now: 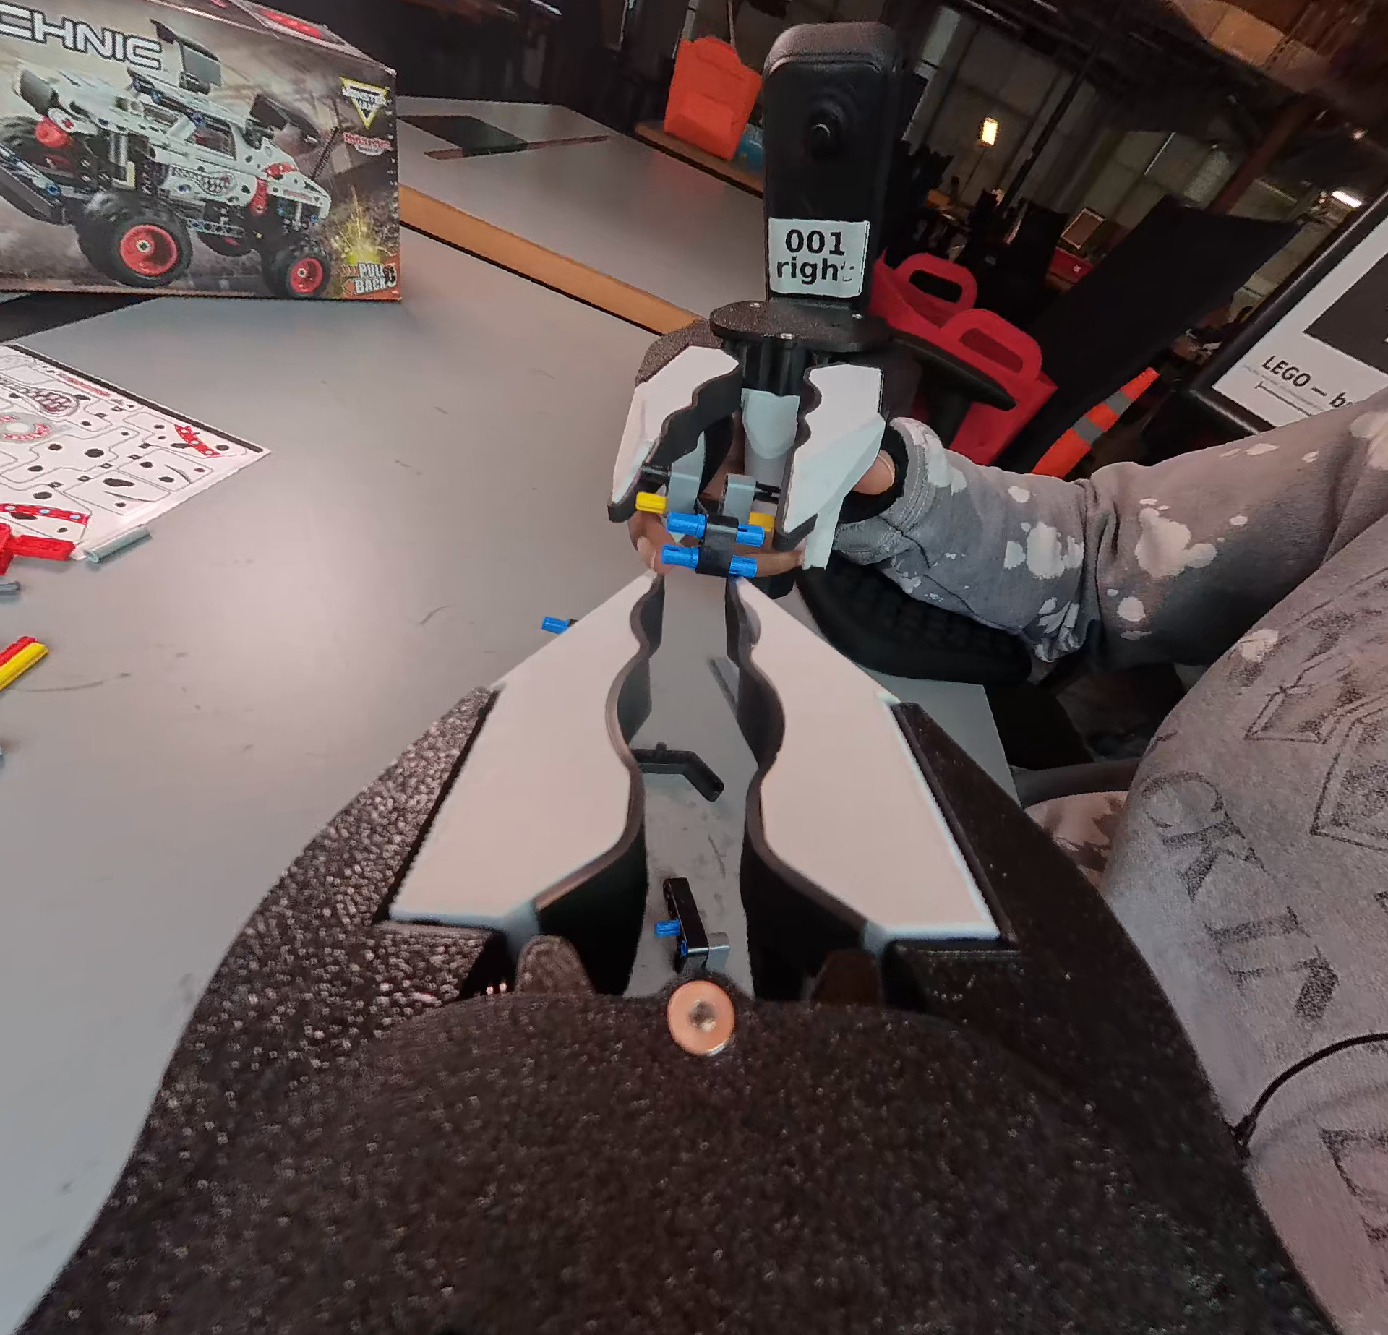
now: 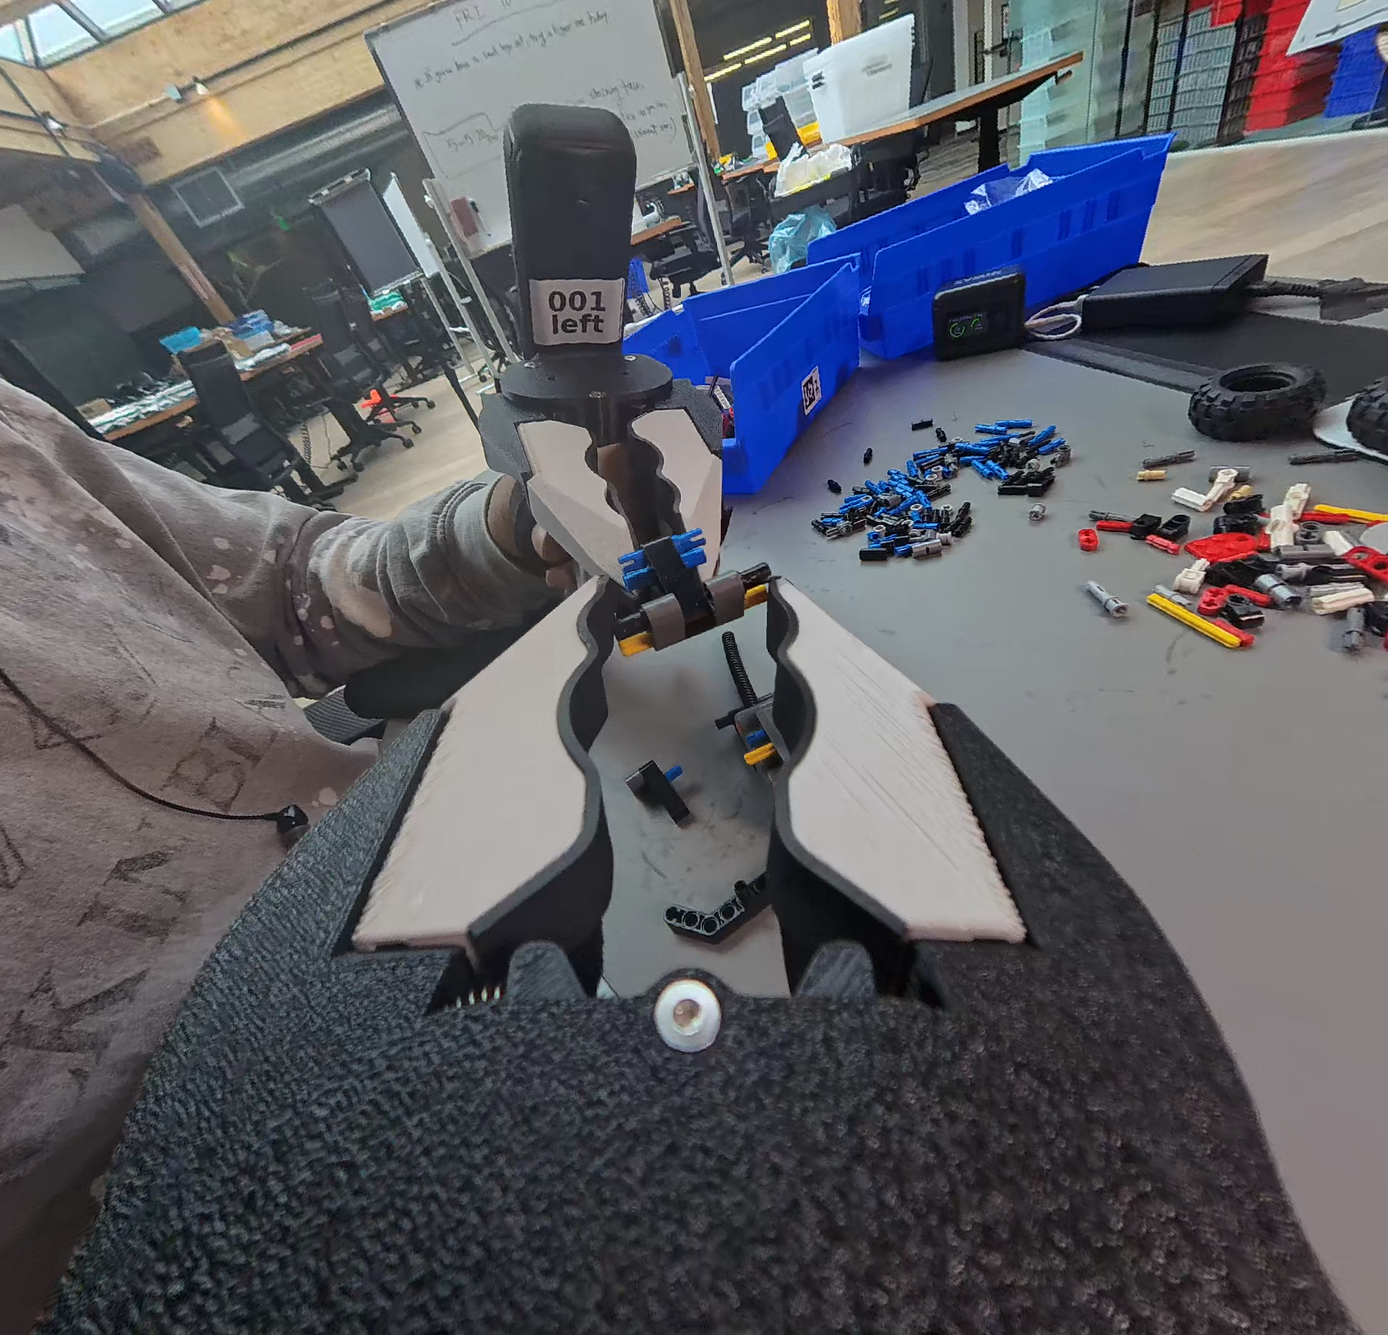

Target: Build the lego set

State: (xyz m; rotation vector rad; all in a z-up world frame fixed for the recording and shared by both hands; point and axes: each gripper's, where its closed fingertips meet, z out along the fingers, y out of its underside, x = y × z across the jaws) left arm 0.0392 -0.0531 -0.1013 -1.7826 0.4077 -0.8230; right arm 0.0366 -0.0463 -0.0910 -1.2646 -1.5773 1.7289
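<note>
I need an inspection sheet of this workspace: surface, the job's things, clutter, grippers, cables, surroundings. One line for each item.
Surface: grey table, lightly scuffed.
Job's things: small lego assembly with blue pins, held in the air between both grippers; loose lego pieces in a heap; two black tyres; set box; sticker sheet.
Clutter: blue bins; small black device with a screen.
Grippers: left hand-held gripper shut on the assembly's lower end; right hand-held gripper shut on its yellow axle end.
Cables: white cable beside the device.
Surroundings: whiteboard, desks and office chairs behind.
</note>
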